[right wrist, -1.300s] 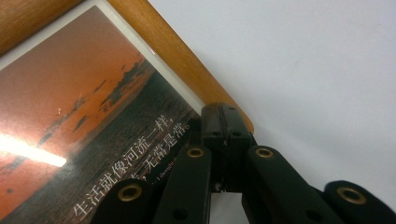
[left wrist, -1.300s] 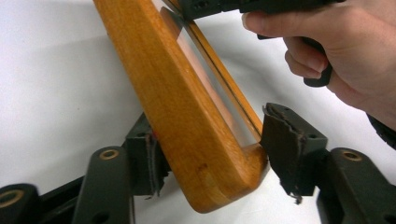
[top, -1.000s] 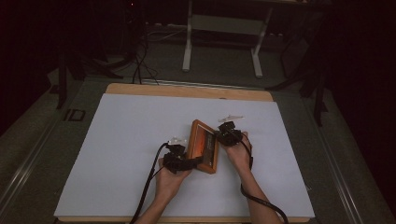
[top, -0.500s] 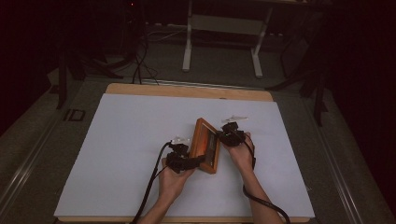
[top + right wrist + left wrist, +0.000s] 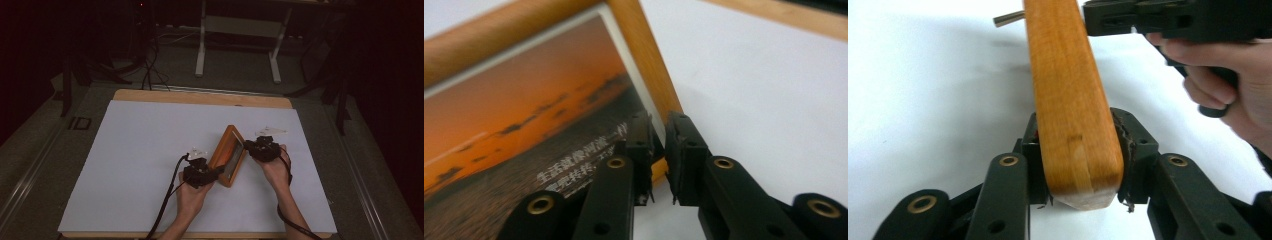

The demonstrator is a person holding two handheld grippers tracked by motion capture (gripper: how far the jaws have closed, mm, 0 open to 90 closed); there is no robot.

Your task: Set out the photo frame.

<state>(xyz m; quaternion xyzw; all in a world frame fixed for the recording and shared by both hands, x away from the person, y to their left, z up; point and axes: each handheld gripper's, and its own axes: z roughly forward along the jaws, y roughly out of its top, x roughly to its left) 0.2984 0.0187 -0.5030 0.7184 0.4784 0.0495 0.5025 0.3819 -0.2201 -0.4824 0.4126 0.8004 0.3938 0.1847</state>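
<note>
The wooden picture frame [image 5: 228, 155] stands tilted on its edge a little right of the middle of the white table sheet [image 5: 135, 150], its long axis running from about seven o'clock near the person to one o'clock away, the sunset print facing right toward the right gripper. The left gripper [image 5: 212, 174], at the frame's seven o'clock end, has just been closing and its pads now clamp the near wooden rail [image 5: 1073, 125]. The right gripper [image 5: 248, 146], at three o'clock of the frame, has just been opening; its jaws sit narrowly apart astride the frame's thin rail [image 5: 659, 107]. Bare sheet lies open all around, widest toward nine o'clock; the table's wooden edge [image 5: 200, 97] runs along twelve o'clock.
</note>
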